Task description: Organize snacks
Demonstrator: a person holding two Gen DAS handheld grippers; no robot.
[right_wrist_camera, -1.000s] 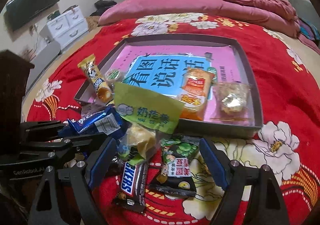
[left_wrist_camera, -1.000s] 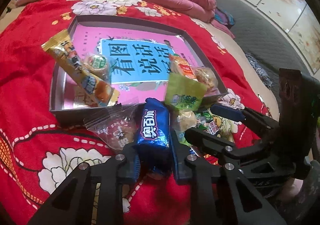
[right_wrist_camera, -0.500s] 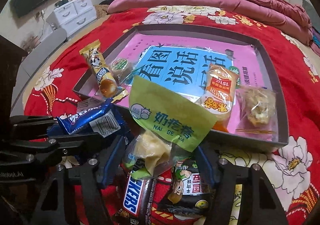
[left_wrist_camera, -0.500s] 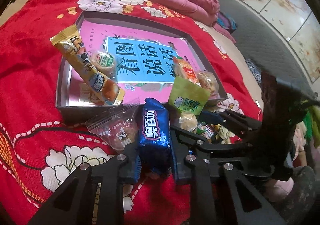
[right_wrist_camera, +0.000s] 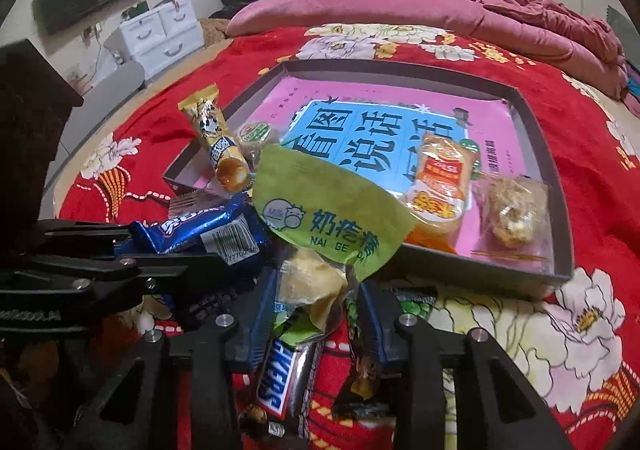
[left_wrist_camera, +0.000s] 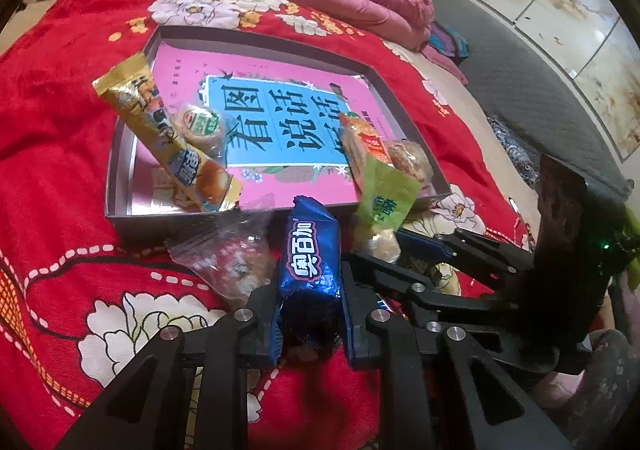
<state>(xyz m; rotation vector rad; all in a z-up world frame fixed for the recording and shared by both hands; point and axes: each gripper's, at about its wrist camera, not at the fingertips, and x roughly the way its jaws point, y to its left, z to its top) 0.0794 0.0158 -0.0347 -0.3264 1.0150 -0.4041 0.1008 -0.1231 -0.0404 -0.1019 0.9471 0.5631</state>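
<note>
Blue cookie pack (left_wrist_camera: 310, 250) upright-tilted, clamped at its lower end, just outside the tray (left_wrist_camera: 120, 154). Green-topped candy bag (right_wrist_camera: 332, 218) leaning over the tray's near wall. In tray: long yellow bar (left_wrist_camera: 168, 138), orange packet (right_wrist_camera: 440, 178), clear pastry bag (right_wrist_camera: 512, 210). Snickers (right_wrist_camera: 284, 382) flat on bed.

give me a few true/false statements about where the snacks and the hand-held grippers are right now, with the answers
1. The left hand-held gripper is shut on the blue cookie pack. True.
2. The green snack bag lies flat inside the tray. False: it sits between the right hand-held gripper's closing pads, its top leaning over the tray rim.
3. The Snickers bar is in the tray. False: it lies on the red blanket below the right hand-held gripper.
4. A long yellow snack pack rests over the tray's left corner. True.
5. The orange packet is inside the tray. True.
</note>
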